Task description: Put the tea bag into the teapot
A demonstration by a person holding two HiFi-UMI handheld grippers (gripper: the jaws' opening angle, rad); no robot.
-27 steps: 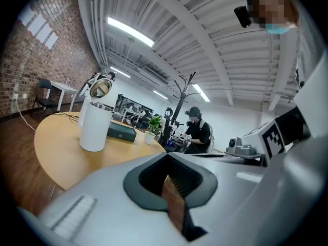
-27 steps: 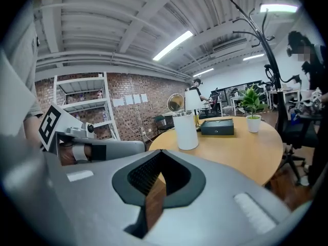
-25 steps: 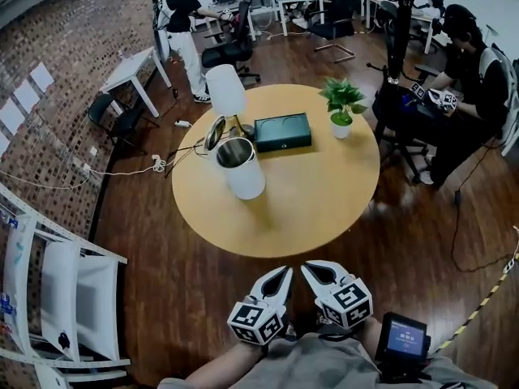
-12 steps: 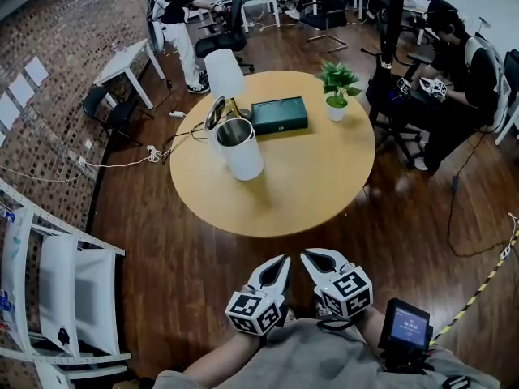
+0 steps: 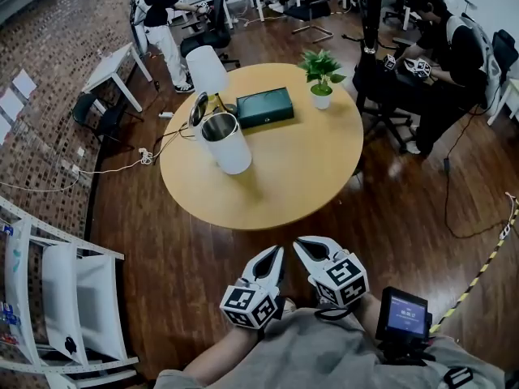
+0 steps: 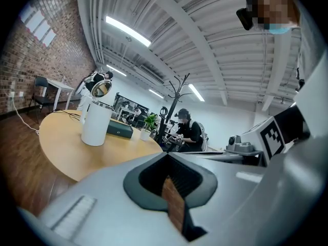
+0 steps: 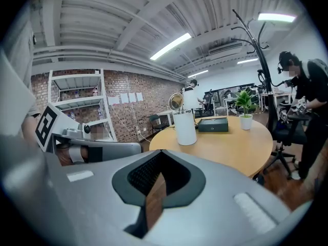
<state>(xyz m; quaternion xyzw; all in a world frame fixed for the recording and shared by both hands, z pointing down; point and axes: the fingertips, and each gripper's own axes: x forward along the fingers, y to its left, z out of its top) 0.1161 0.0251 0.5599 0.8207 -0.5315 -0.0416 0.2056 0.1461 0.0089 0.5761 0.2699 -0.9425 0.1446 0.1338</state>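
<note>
A white teapot (image 5: 227, 143) stands upright on the left part of the round wooden table (image 5: 300, 168), its hinged lid (image 5: 197, 109) tipped open. It also shows in the left gripper view as the teapot (image 6: 97, 123) and in the right gripper view as the teapot (image 7: 185, 127). No tea bag shows in any view. My left gripper (image 5: 272, 259) and right gripper (image 5: 308, 250) are side by side close to my body, well short of the table's near edge. Both are shut with nothing in them, seen also at the left gripper (image 6: 174, 204) and right gripper (image 7: 154, 199).
A dark green box (image 5: 264, 107), a potted plant (image 5: 322, 71) and a white lamp (image 5: 207, 68) stand at the table's far side. A seated person (image 5: 454, 63) is at the right, a standing person (image 5: 158, 14) far left. White shelving (image 5: 57, 298) stands at my left.
The head view has drifted, so the table sits slightly higher and further left in the picture. Both grippers stay shut in front of my body.
</note>
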